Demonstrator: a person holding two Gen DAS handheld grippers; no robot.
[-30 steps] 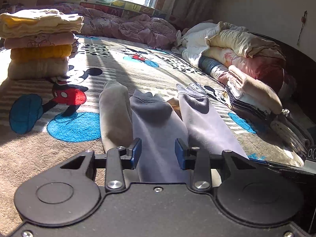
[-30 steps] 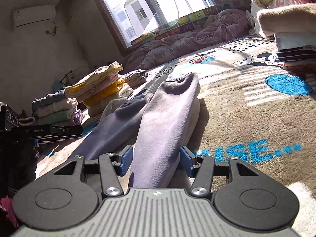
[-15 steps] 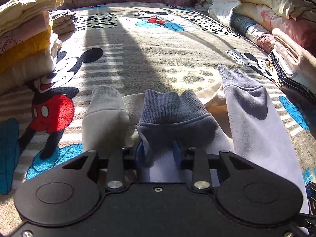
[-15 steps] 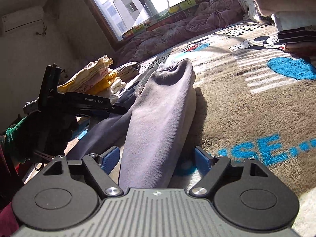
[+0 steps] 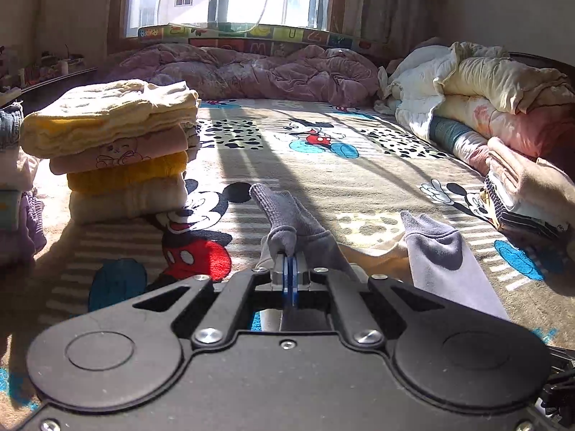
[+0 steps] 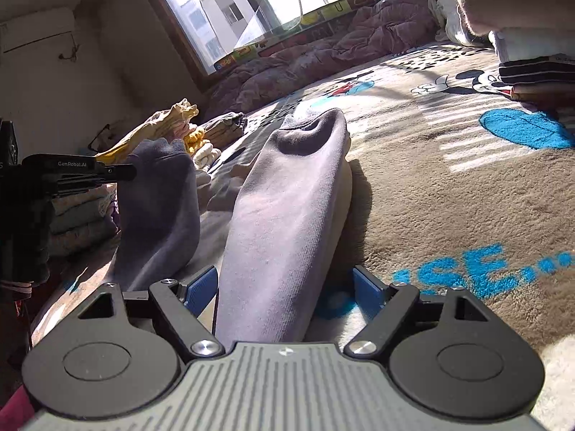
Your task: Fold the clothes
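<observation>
Left gripper (image 5: 290, 269): your jaws are pinched on the grey cuff (image 5: 284, 215), lifted off the blanket (image 5: 359, 179) mid-bed. Right gripper (image 6: 285, 287): wide, straddling the other leg (image 6: 287, 194), ungripped. Risk: thin bite on ribbing; a quick swing could slip it, twisting the fold.

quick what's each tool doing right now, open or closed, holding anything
Left tool: closed, pinching the cuff of the grey trouser leg.
Right tool: open, straddling the other trouser leg, not gripping it.
</observation>
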